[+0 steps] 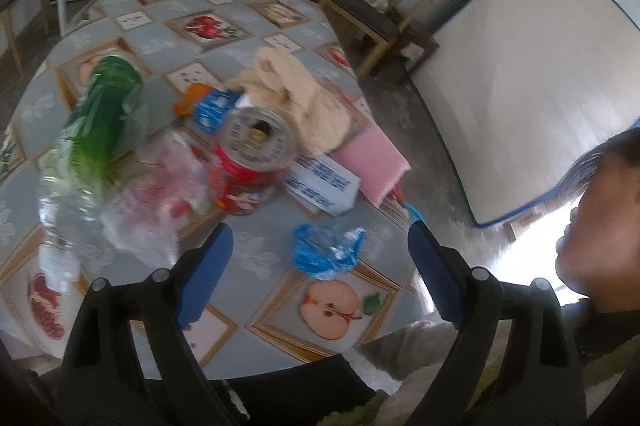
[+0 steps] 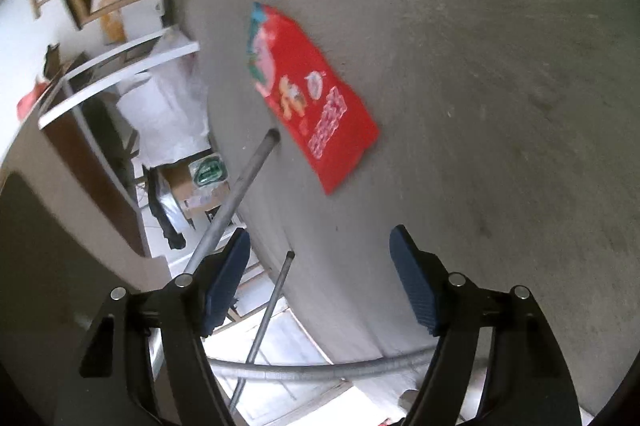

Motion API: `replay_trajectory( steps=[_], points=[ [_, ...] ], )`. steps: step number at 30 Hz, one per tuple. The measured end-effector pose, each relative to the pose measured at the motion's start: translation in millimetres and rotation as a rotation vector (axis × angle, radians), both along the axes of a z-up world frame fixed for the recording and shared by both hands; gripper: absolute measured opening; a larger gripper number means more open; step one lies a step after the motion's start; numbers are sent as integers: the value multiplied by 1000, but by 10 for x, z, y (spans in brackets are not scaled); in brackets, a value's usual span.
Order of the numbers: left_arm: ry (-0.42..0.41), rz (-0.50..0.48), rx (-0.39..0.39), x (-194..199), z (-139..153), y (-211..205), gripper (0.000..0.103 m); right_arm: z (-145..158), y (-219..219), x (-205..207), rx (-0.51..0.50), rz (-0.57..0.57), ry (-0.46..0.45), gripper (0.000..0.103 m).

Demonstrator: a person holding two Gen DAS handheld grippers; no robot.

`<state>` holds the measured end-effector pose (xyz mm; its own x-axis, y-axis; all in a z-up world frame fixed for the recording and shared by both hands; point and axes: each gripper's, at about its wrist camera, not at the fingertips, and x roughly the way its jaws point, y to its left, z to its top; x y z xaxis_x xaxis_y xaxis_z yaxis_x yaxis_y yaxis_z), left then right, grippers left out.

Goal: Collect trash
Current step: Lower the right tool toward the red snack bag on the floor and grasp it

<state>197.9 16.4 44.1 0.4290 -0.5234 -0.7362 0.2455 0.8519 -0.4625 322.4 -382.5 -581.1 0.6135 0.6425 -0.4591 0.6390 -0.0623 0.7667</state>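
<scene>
Count what sits on your table [image 1: 168, 42], the one with the fruit-print cloth: one red drink can [image 1: 250, 162], one green-labelled clear plastic bottle [image 1: 90, 146], one crumpled clear plastic bag [image 1: 160, 202], one crumpled blue wrapper [image 1: 326, 250], one small blue packet [image 1: 212, 108] with an orange scrap [image 1: 192, 96] beside it, one white box with blue print [image 1: 324, 184], one pink pad [image 1: 372, 158] and one cream cloth [image 1: 296, 98].

The can stands upright with its tab hole open; what is inside is too dark to tell. The bottle lies tilted at 9 o'clock of the can, blurred, and its contents cannot be judged. The clear bag touches the can's 8 o'clock side. The box lies at 3 o'clock of the can, the pink pad just beyond it, the cloth at 12 to 1 o'clock.

Your left gripper [image 1: 320, 246] is spread wide and grips nothing. The blue wrapper appears between its fingers [image 1: 204, 278], lying on the cloth; the pads are clear of it.

In your right view there is one red snack packet [image 2: 316, 98] lying flat on the grey floor [image 2: 500, 106], at 12 o'clock of your right gripper [image 2: 320, 258] and well apart from it. That gripper's jaws stand apart with nothing between them. Two metal table legs [image 2: 236, 194] run at its 10 o'clock.
</scene>
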Motion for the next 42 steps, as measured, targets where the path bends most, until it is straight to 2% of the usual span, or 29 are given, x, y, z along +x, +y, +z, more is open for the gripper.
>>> replay_trajectory(
  steps=[5,12,16,25,34,37,38,42],
  points=[
    [25,49,-15,141,-72,162,85,-207,-16,176,70,-1,32,66],
    [60,58,-25,246,-236,204,85,-360,-36,362,122,38,64,62],
    [65,51,-20,289,-281,197,85,-408,-31,457,117,66,77,61],
    [81,57,-13,355,-355,208,85,-621,-32,504,161,44,111,52],
    [100,58,-8,425,-434,208,85,-664,-60,549,175,47,117,47],
    [105,57,-6,437,-459,208,85,-673,-65,522,185,45,130,43],
    [107,59,-7,437,-466,208,85,-674,-70,517,188,41,131,38],
    [112,66,-8,450,-487,229,85,-664,-99,549,179,34,129,34]
  ],
)
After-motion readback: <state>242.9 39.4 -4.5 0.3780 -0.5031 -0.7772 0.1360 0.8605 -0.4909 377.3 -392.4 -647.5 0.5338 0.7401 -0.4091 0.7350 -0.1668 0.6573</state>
